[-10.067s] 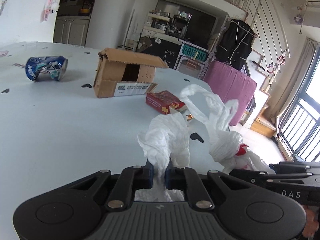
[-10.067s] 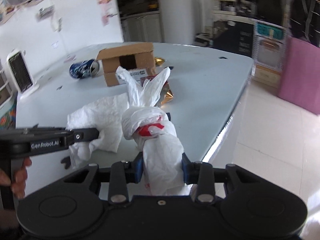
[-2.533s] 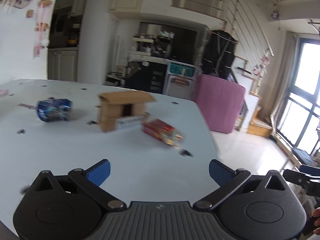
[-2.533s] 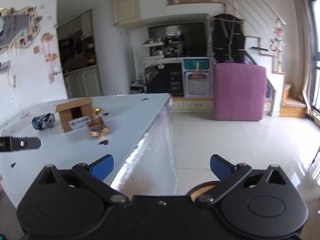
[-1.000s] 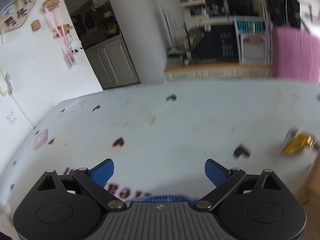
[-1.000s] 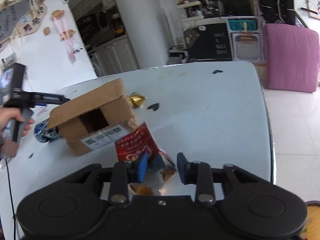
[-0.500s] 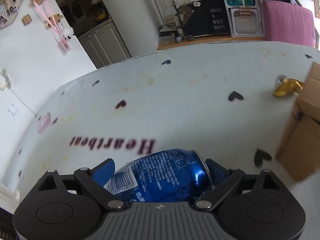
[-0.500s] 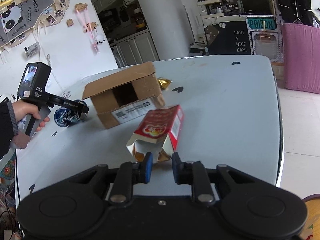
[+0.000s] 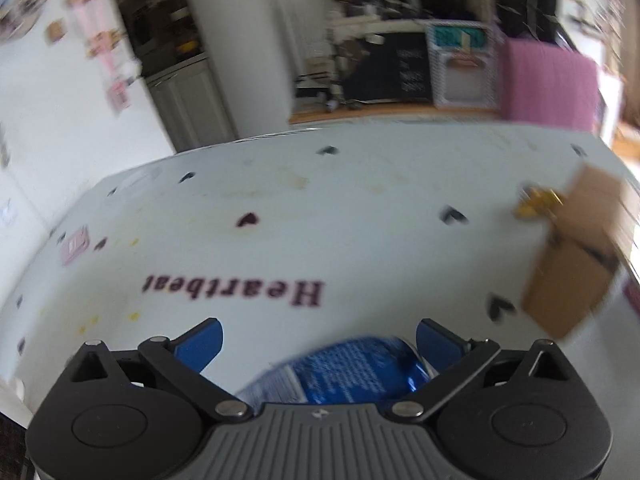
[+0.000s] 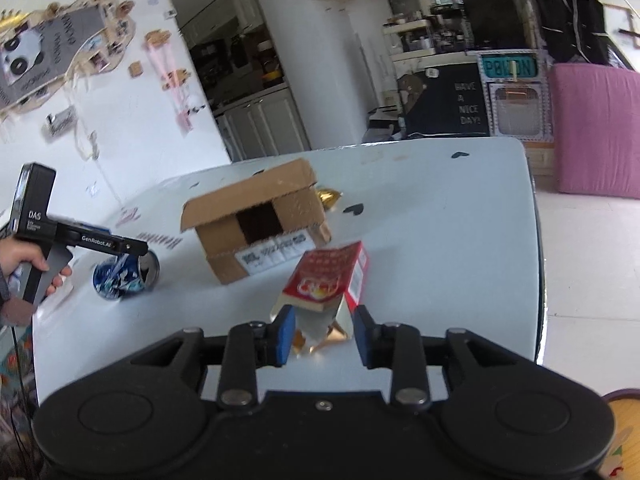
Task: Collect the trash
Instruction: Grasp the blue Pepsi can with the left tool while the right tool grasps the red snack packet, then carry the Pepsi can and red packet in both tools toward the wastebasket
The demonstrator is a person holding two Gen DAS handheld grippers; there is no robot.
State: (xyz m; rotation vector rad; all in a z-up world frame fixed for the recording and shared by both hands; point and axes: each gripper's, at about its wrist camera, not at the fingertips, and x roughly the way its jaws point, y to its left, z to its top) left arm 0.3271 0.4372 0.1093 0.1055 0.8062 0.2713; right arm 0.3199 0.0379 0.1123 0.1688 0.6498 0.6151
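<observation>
The red carton (image 10: 326, 278) is clamped at its near, torn-open end by the right gripper (image 10: 323, 330) and is seen tilted up above the near right part of the table (image 10: 460, 216). Gold foil (image 10: 328, 336) hangs loose from the open end between the pads; it is judged that this foil, or whatever else is inside, could drop out if the carton is tipped further, and that a grip on a crushed flap could slip.

The blue can (image 9: 352, 368) lies on its side on the table at the left, between the fingers of the left gripper (image 9: 320, 336). The jaws are opening and stand wide; the left pad is clear of the can, while contact at the right pad cannot be confirmed in the blurred left view. The can is therefore recorded as not grasped. As it is round and on its side, it could roll away if nudged by one pad before the other closes, and an off-centre closure could squeeze it out.

The cardboard box (image 10: 256, 226) stands between the two items, with a gold wrapper (image 10: 328, 196) just behind it; both remain uncollected. A sweep by either gripper could knock the box.
</observation>
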